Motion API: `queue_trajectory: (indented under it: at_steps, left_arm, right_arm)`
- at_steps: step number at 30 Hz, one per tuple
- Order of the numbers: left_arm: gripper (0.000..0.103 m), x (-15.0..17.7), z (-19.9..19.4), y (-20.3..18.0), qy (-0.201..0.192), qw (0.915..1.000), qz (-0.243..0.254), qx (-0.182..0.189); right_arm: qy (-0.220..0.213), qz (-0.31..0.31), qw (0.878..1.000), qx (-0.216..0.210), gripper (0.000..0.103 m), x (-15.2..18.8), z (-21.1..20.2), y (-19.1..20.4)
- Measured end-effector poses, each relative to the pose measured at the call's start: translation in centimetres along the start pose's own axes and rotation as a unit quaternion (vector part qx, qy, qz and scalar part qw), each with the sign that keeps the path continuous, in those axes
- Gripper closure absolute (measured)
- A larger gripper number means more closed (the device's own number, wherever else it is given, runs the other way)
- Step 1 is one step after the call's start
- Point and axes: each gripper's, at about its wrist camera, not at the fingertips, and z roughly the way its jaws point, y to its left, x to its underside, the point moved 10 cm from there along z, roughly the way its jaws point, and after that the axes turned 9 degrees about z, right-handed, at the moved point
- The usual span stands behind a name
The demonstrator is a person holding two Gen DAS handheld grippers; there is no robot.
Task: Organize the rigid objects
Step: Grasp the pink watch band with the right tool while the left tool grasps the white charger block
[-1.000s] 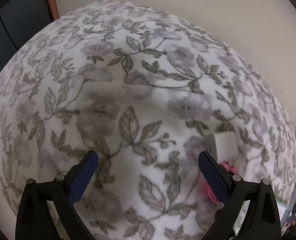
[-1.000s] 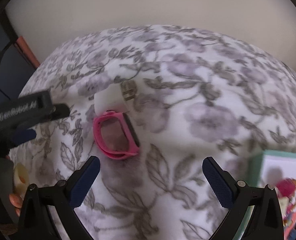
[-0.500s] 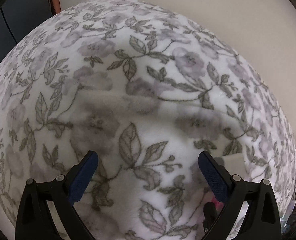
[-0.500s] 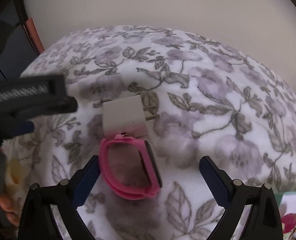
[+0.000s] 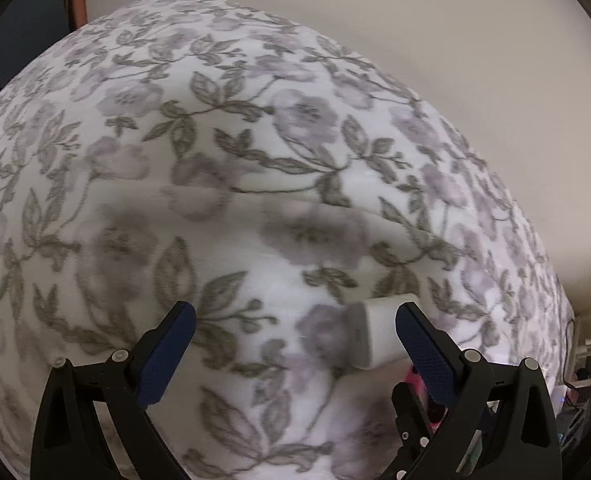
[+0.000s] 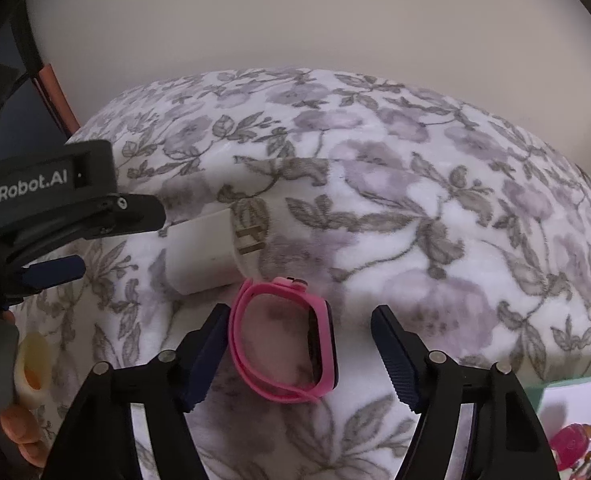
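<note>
My right gripper [image 6: 299, 340], jaws wide, straddles the pink smartwatch [image 6: 285, 338] beside the white charger plug [image 6: 205, 256]; my left gripper [image 5: 295, 344] gapes. On soft blanket [image 6: 415, 220], closing may tip the band.

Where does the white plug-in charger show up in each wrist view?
Left wrist: the white charger lies low and right of centre, just inside the left gripper's right fingertip.
Right wrist: left of centre, prongs pointing right, just above the pink watch that sits between the right gripper's open fingers.
Shared landmark: the floral blanket under both.
</note>
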Motion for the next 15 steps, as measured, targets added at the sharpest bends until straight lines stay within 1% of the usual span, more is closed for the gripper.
queue_trajectory:
  at_steps: [1, 4, 6, 9, 12, 15]
  left_arm:
    - [0.003, 0.2, 0.0, -0.2, 0.000, 1.0000, 0.000, 0.003]
    - [0.003, 0.4, 0.3, -1.2, 0.003, 0.9999, 0.006, 0.012]
    - [0.003, 0.4, 0.7, -2.1, 0.002, 0.9998, 0.014, 0.016]
    - [0.003, 0.7, 1.0, -3.1, 0.001, 0.9995, 0.023, 0.023]
    - [0.003, 0.7, 1.5, -4.0, -0.001, 0.9990, 0.029, 0.035]
    - [0.004, 0.8, 1.7, -4.5, -0.005, 0.9987, 0.040, 0.030]
  right_arm:
    - [0.000, 0.004, 1.000, -0.003, 0.029, 0.0, -0.1, -0.2]
    - [0.000, 0.013, 1.000, -0.004, 0.034, -0.1, -0.4, -0.8]
    - [-0.001, 0.020, 1.000, -0.003, 0.042, -0.3, -0.7, -1.3]
    - [-0.002, 0.027, 1.000, -0.008, 0.049, -0.5, -1.0, -1.9]
    - [-0.001, 0.034, 0.999, -0.012, 0.050, -0.5, -1.2, -2.6]
    - [-0.001, 0.040, 0.999, -0.013, 0.050, -0.7, -1.2, -3.2]
